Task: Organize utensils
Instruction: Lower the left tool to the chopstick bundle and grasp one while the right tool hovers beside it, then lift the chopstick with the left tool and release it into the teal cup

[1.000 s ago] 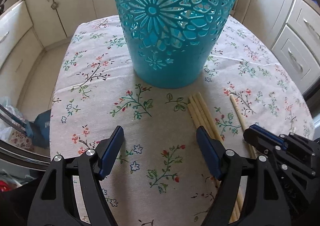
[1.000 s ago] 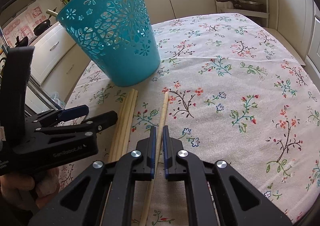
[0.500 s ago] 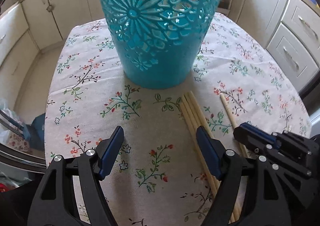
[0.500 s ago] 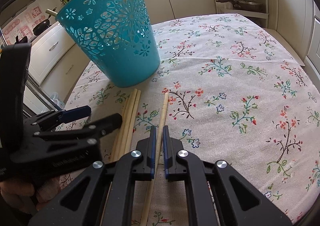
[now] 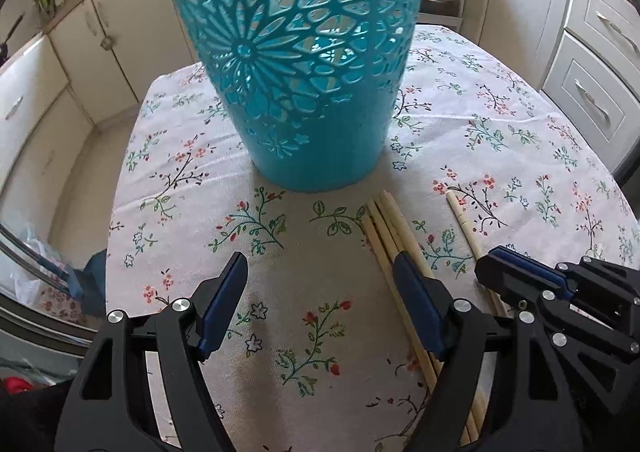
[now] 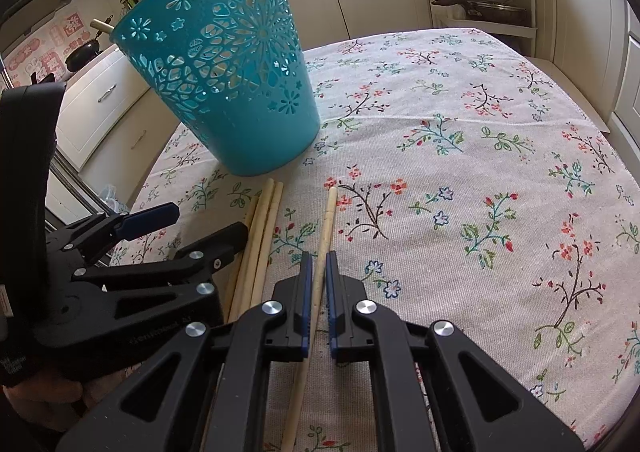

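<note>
Chopstick [image 6: 327, 228] seemingly between right hand-held gripper [image 6: 316, 272] pads

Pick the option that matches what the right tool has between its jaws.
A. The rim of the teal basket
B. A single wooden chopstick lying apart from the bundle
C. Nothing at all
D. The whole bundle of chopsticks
B: in the right wrist view the right tool is shut on the single chopstick, which lies apart from the bundle of chopsticks and short of the teal basket.
</note>
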`<state>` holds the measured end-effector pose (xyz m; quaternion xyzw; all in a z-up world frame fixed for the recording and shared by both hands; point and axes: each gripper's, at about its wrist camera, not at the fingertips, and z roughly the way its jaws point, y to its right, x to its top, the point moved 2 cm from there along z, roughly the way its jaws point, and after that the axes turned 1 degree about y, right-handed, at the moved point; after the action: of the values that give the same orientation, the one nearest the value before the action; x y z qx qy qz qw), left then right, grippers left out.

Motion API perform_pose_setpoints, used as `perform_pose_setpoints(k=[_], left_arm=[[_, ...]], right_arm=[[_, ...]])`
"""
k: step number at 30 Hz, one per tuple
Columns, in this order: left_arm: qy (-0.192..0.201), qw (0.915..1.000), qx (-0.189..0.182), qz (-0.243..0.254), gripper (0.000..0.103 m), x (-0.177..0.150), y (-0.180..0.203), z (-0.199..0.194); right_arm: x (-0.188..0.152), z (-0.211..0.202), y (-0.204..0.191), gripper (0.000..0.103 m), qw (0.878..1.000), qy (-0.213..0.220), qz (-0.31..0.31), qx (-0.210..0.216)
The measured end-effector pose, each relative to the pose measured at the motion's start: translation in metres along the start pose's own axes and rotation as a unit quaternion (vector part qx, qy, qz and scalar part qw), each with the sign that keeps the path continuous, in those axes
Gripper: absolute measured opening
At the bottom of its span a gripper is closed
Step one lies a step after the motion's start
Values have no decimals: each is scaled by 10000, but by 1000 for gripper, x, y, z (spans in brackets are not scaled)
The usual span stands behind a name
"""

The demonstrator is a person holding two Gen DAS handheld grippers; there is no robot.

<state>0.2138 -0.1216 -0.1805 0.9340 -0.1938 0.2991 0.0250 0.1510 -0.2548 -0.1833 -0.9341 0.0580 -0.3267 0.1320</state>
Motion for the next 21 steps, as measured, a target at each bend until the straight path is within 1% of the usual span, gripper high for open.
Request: perform_pose_setpoints(k=[1,2,3,7,9,10,11,12,13,14,15,16,18,21], left_arm=[[-8,10000,-40,-5,66,-1,0,-1],[-114,9998,-135,10,60,-2,-1,1],[-107,9997,-233,-32,59,-4,-2,0],[-115,9996,-269,2,59,-4,-3,-3],[-98,9995,-300,42,55,-3,-2,-4],[-98,9993,-337,101,47,-3,0,-5],[-89,9992,-368,144,36,-3,1,-4],[-80,9986,-463,256,31,-2,5,-6],[-94,9978,-561,333,18,-2,8,-7],[-131,9967,-696,397,10,-2,10,-7],[-162,9960,-774,424,9,-1,12,-7],[-228,9945,-933,419,7,0,7,-5],[-385,9916,-1211,243,4,2,-3,-5],[-475,9903,-1302,88,4,2,-17,-12]], right_arm=[[0,0,0,7,10000,-3,-2,0],[0,0,0,7,10000,0,-5,2],[0,0,0,7,10000,-11,-3,-3],[1,2,0,7,10000,12,2,-4],[2,3,0,7,10000,27,0,-20],[2,4,-1,8,10000,33,-3,-26],[3,4,-1,8,10000,40,-8,-35],[4,5,-2,10,10000,53,-22,-37],[4,5,-2,12,10000,66,-42,-37],[4,4,-3,14,9999,78,-63,-33],[5,6,-5,16,9999,97,-106,-46],[5,5,-6,17,9999,101,-126,-50],[5,5,-7,17,9998,99,-153,-54],[5,6,-6,17,9999,90,-136,-22]])
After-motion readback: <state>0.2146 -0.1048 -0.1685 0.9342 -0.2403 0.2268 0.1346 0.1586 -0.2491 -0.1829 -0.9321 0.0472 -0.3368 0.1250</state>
